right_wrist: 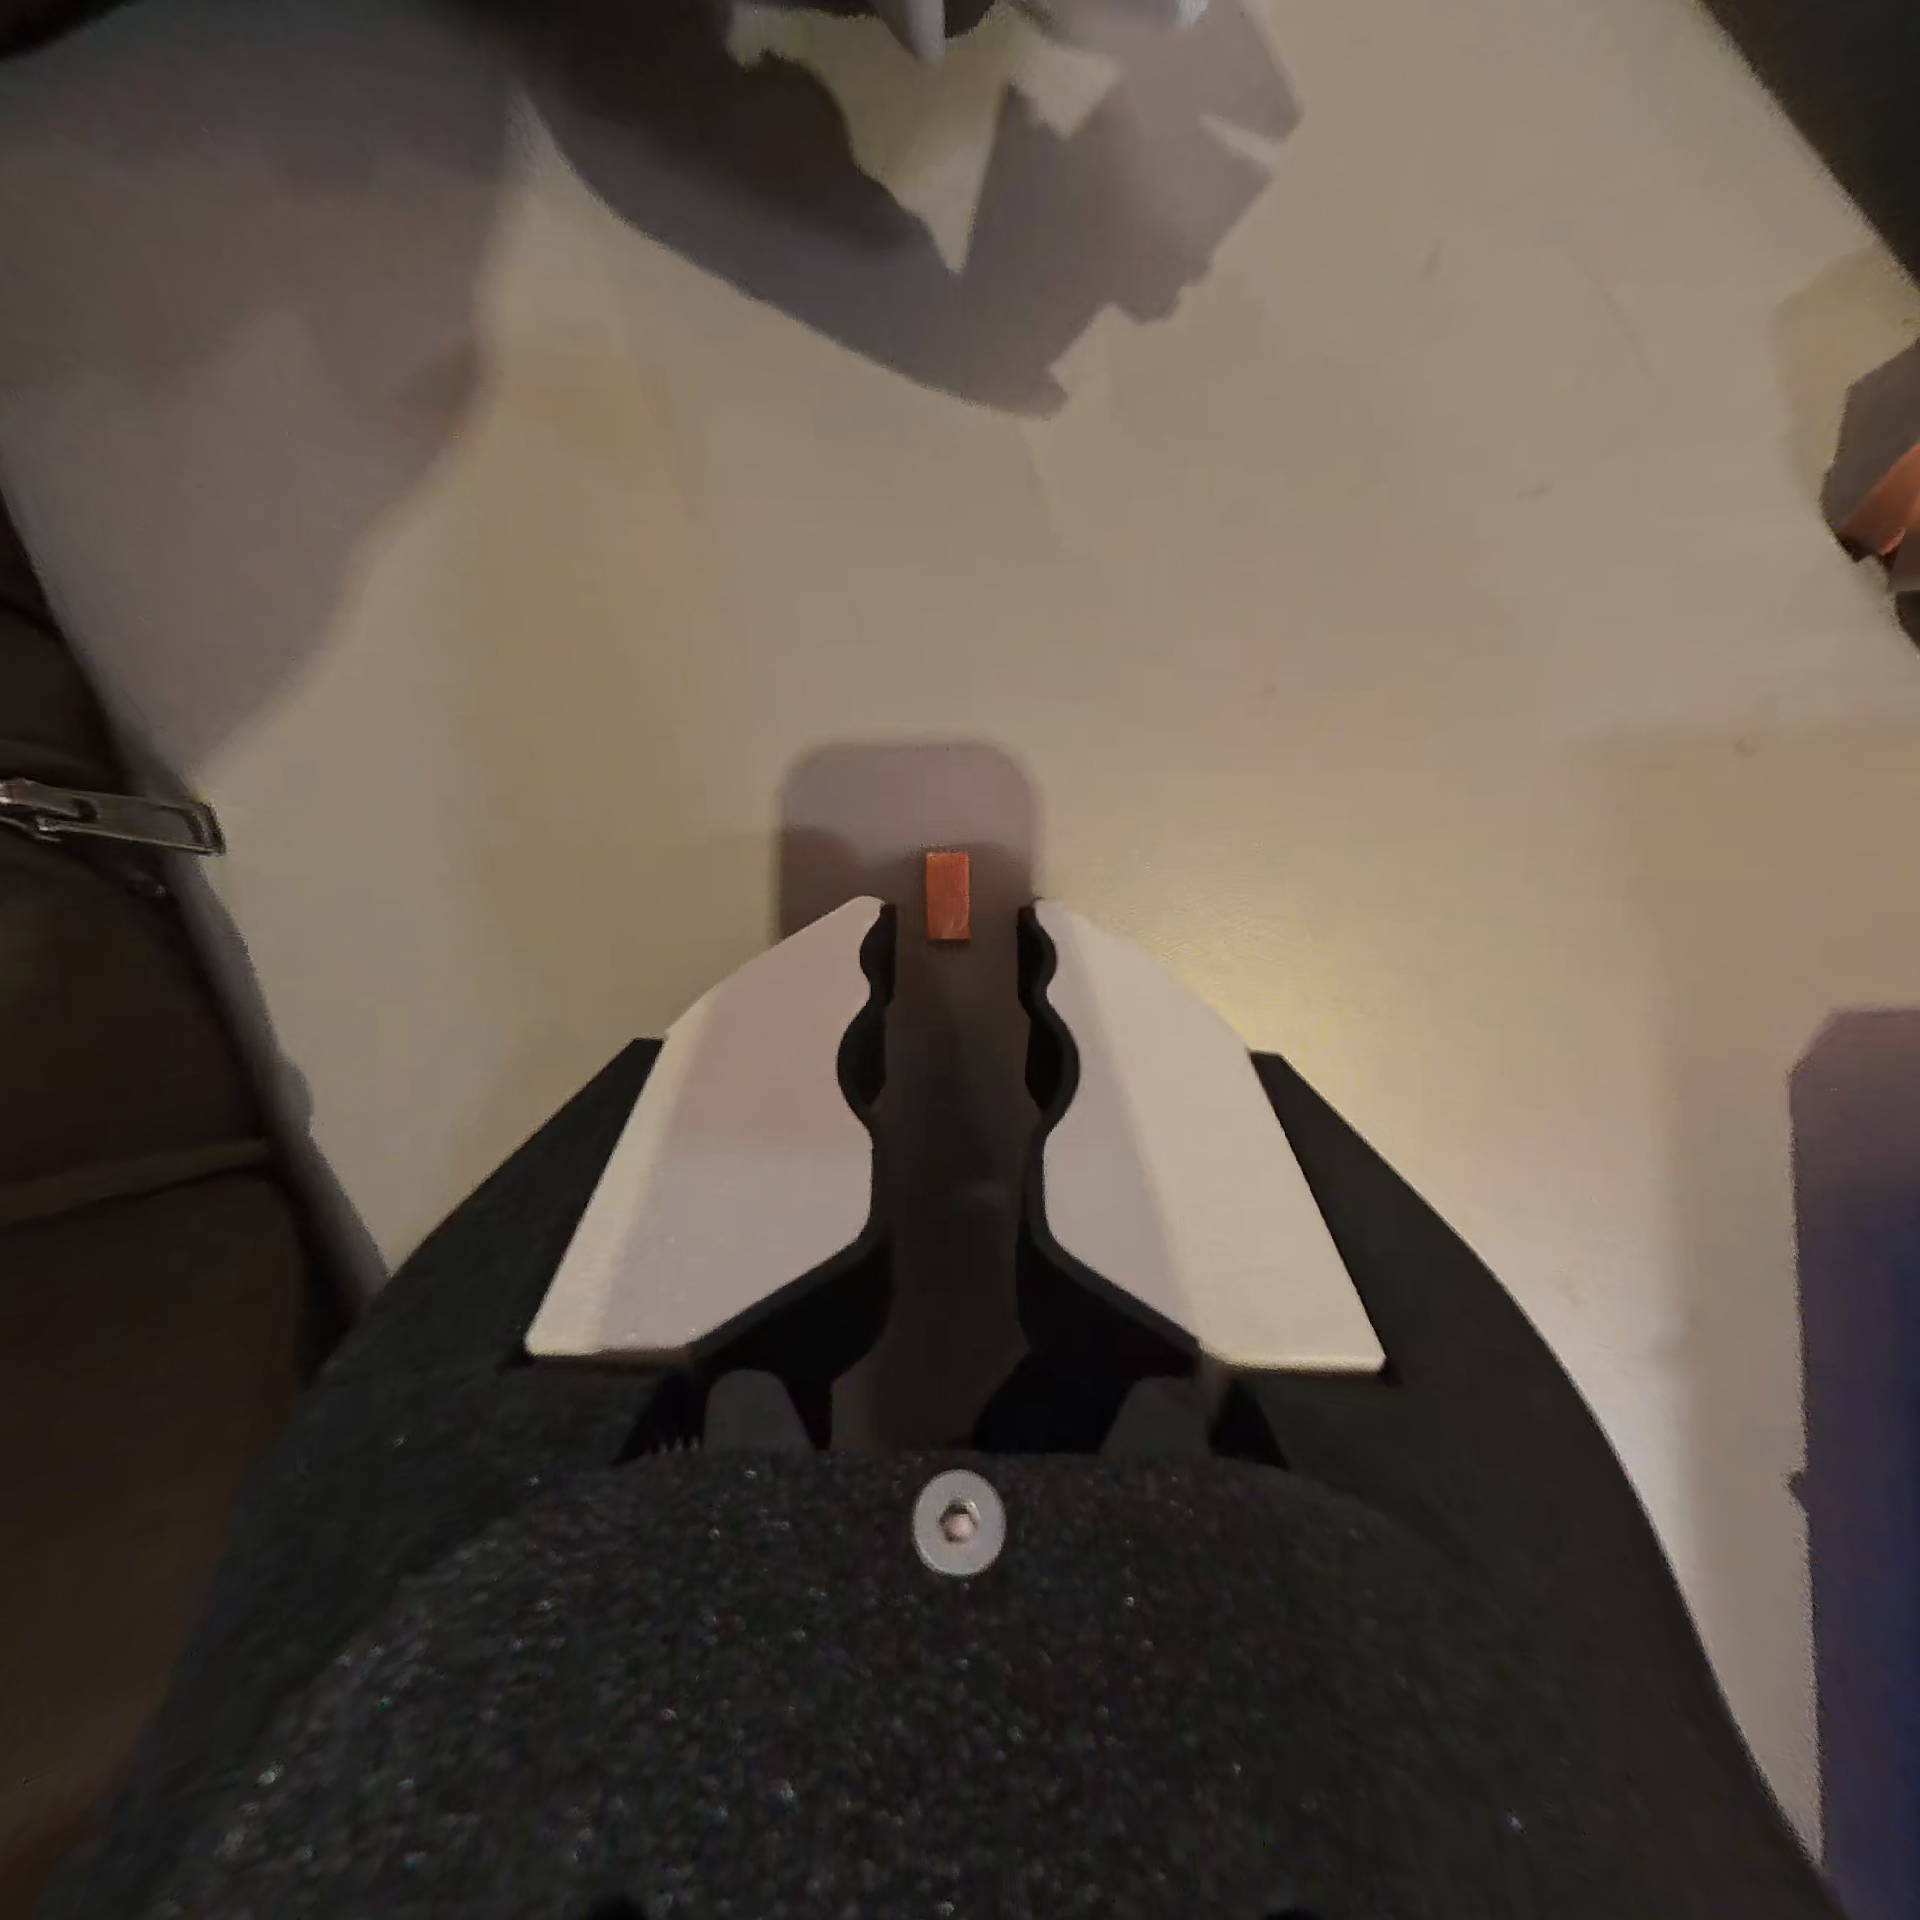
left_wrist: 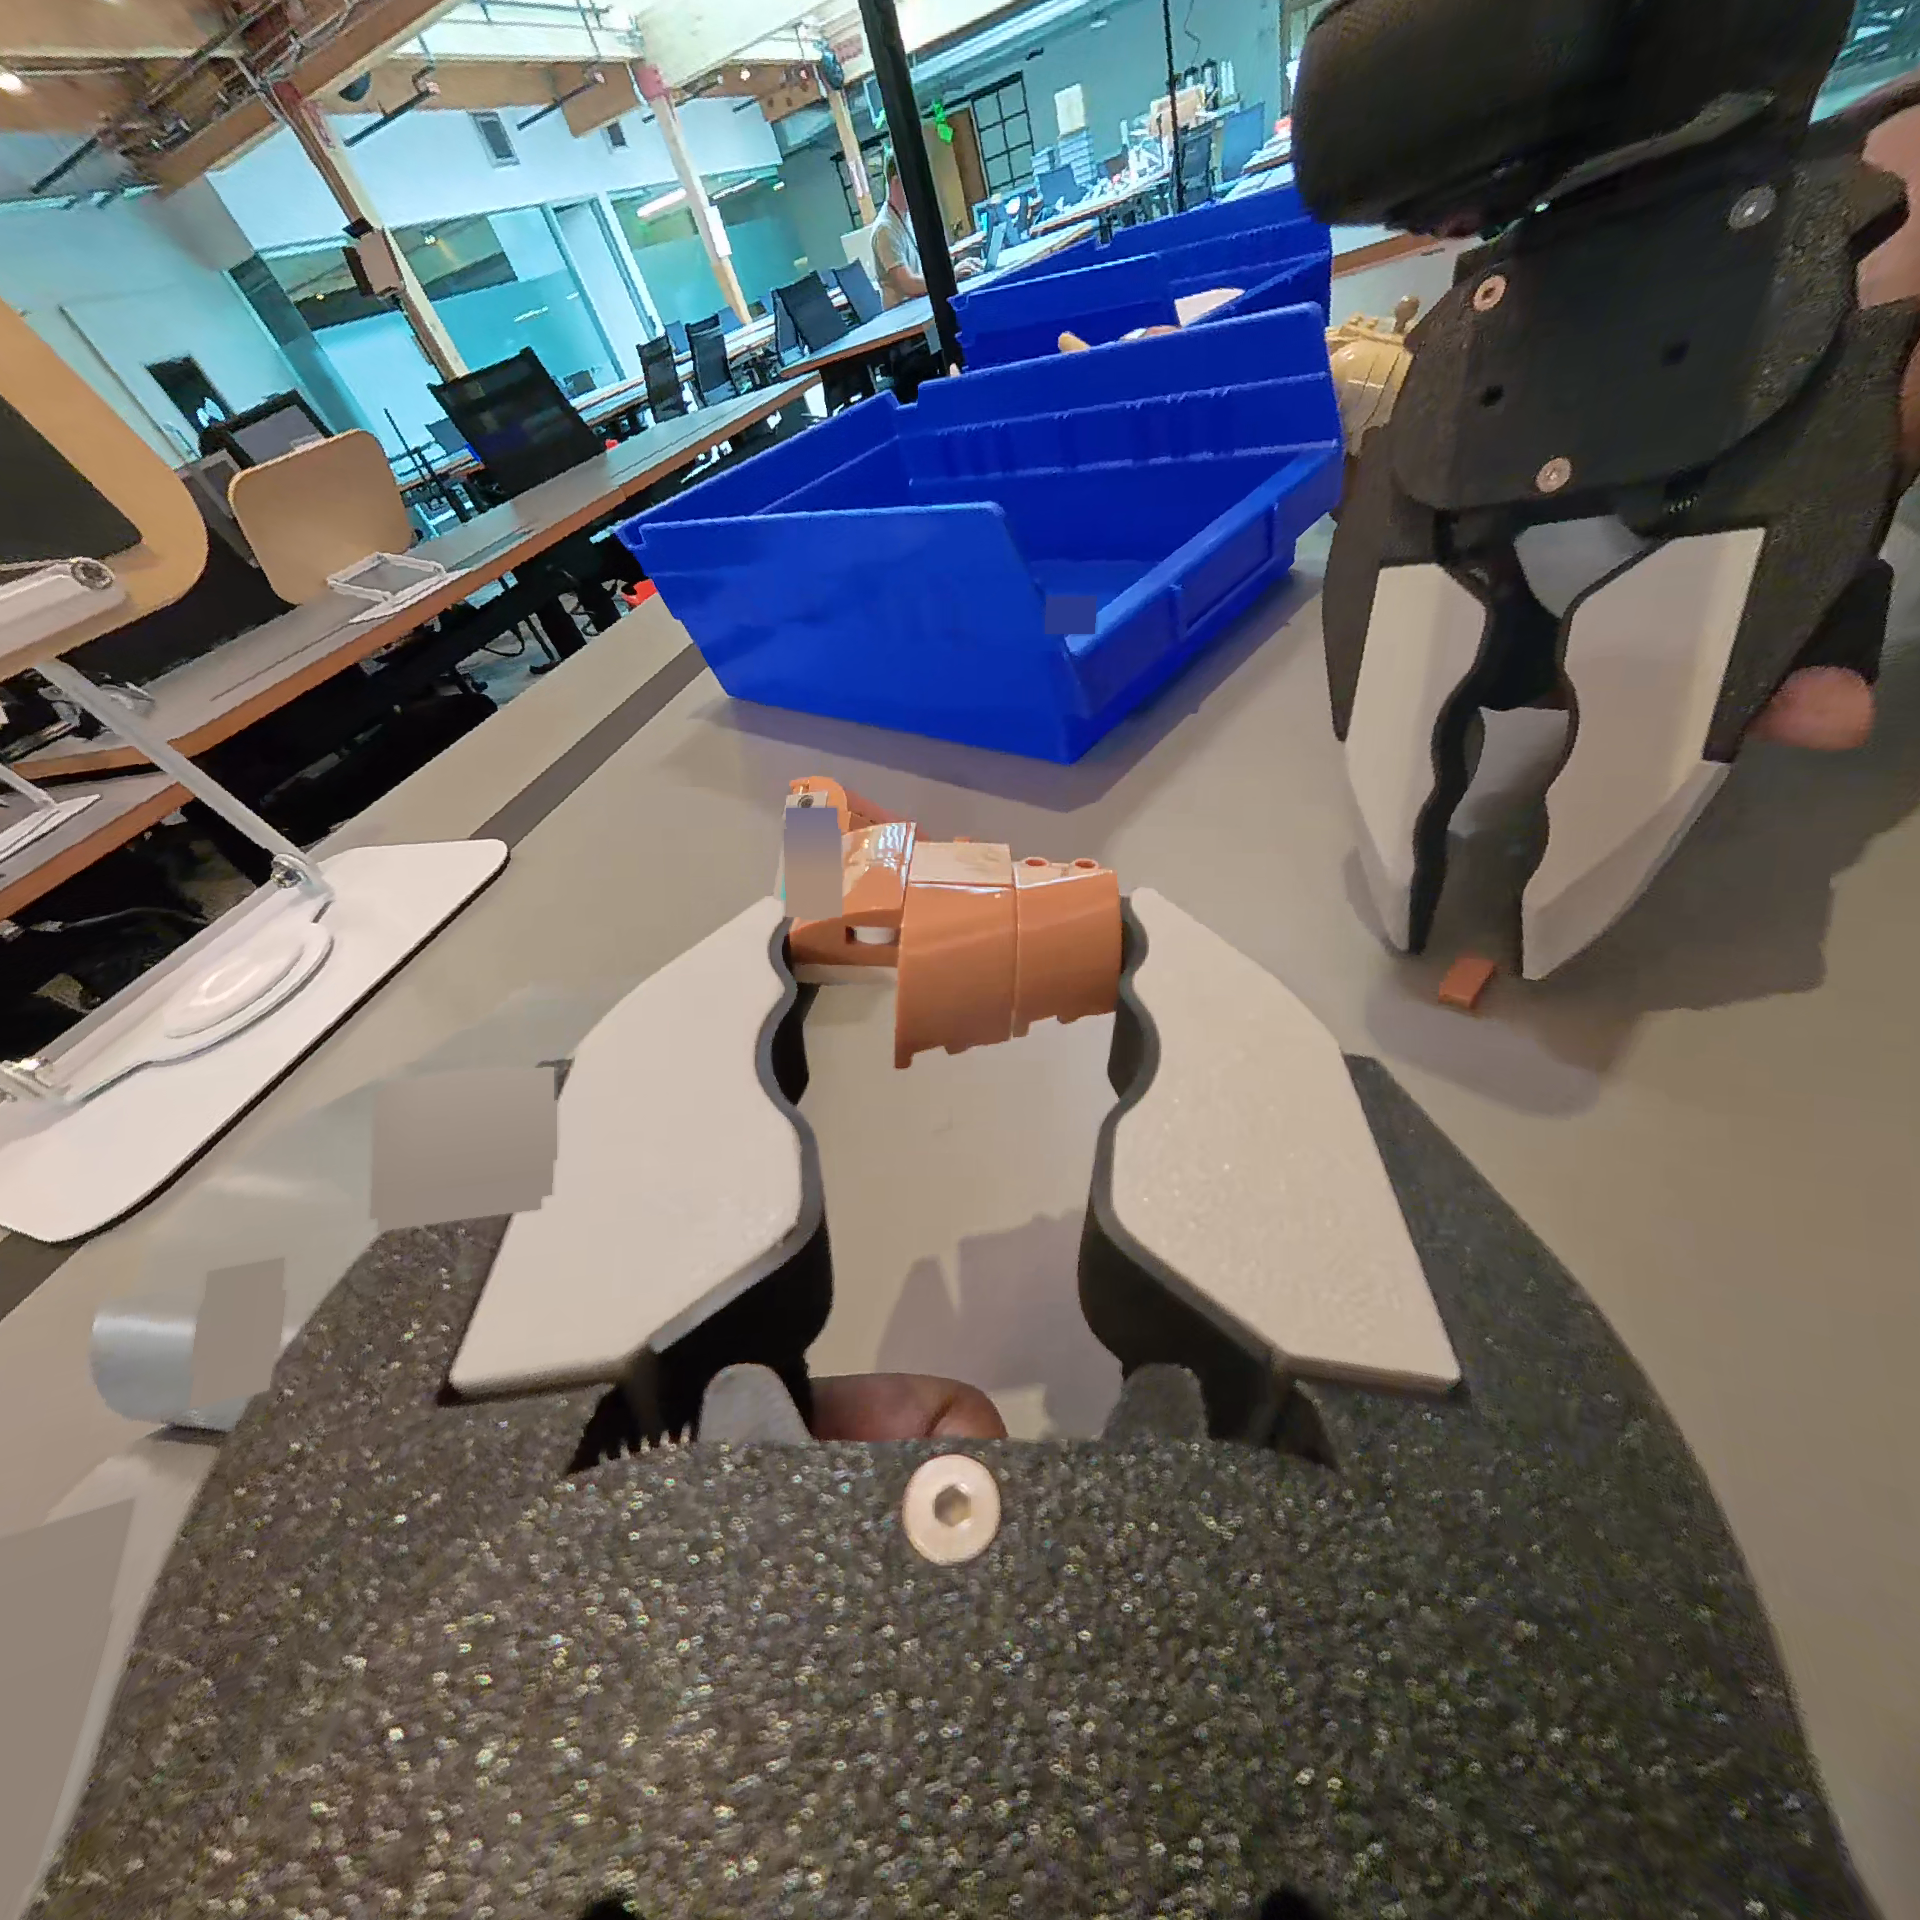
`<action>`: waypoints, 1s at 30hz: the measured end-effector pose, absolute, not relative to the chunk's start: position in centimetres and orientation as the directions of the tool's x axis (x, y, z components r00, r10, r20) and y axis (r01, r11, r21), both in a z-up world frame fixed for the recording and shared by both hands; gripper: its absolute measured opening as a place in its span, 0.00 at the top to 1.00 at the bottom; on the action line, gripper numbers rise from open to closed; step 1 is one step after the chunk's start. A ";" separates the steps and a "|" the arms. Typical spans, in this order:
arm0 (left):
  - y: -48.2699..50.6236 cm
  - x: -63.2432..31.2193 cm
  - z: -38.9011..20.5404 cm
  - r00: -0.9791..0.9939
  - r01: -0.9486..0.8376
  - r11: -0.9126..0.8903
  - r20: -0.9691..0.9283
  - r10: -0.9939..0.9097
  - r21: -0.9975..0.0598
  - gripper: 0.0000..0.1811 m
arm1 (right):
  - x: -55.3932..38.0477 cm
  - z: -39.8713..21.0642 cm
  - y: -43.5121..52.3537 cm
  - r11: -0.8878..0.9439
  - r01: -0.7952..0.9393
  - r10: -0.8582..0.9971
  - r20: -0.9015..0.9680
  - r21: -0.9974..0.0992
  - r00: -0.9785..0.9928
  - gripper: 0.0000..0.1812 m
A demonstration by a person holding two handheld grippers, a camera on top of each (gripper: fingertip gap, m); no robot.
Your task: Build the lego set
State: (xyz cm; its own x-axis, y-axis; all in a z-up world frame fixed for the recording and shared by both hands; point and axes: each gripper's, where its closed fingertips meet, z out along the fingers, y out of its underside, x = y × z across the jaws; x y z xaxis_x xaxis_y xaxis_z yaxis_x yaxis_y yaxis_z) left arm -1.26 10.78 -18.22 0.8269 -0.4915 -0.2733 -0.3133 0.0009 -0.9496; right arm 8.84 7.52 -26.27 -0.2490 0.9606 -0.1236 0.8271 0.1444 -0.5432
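My left gripper (left_wrist: 954,916) is shut on a tan-orange lego assembly (left_wrist: 966,966), gripping it by its two ends a little above the grey table (left_wrist: 1351,1195). A small orange flat tile (left_wrist: 1467,980) lies on the table to its right. My right gripper (left_wrist: 1470,951) points down over that tile. In the right wrist view the tile (right_wrist: 948,899) lies flat between the tips of my right gripper (right_wrist: 951,910). The jaws stand apart on either side of it and do not touch it.
Blue plastic bins (left_wrist: 987,582) stand behind the assembly, with a tan lego model (left_wrist: 1371,364) beyond them. A white stand base (left_wrist: 208,997) sits at the table's left edge. A dark sleeve with a zipper (right_wrist: 104,821) is at the left.
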 end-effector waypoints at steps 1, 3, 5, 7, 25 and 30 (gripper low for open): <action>10.8 -1.2 -18.3 0.827 -0.320 -0.003 -0.278 -0.489 -0.947 0.69 | 8.8 -26.3 7.5 0.147 0.828 0.960 -0.122 -0.541 -0.250 0.88; 10.8 -1.1 -18.4 0.829 -0.327 -0.008 -0.283 -0.482 -0.945 0.69 | 8.6 -26.3 7.4 0.148 0.829 0.961 -0.119 -0.539 -0.249 0.90; 10.9 -1.1 -18.4 0.834 -0.324 -0.012 -0.279 -0.475 -0.946 0.69 | 8.4 -26.4 7.3 0.150 0.828 0.962 -0.116 -0.540 -0.249 0.96; 10.9 -1.1 -18.3 0.844 -0.311 -0.016 -0.268 -0.464 -0.950 0.69 | 8.3 -26.4 7.2 0.149 0.831 0.961 -0.121 -0.537 -0.250 0.96; 11.3 -1.9 -17.2 0.937 -0.182 -0.042 -0.160 -0.312 -0.982 0.69 | 6.1 -23.2 8.1 0.093 0.789 0.946 -0.193 -0.608 -0.261 0.95; 11.3 -1.7 -17.3 0.930 -0.199 -0.045 -0.175 -0.323 -0.979 0.69 | 7.0 -25.3 6.7 0.206 0.824 0.936 -0.141 -0.527 -0.324 0.87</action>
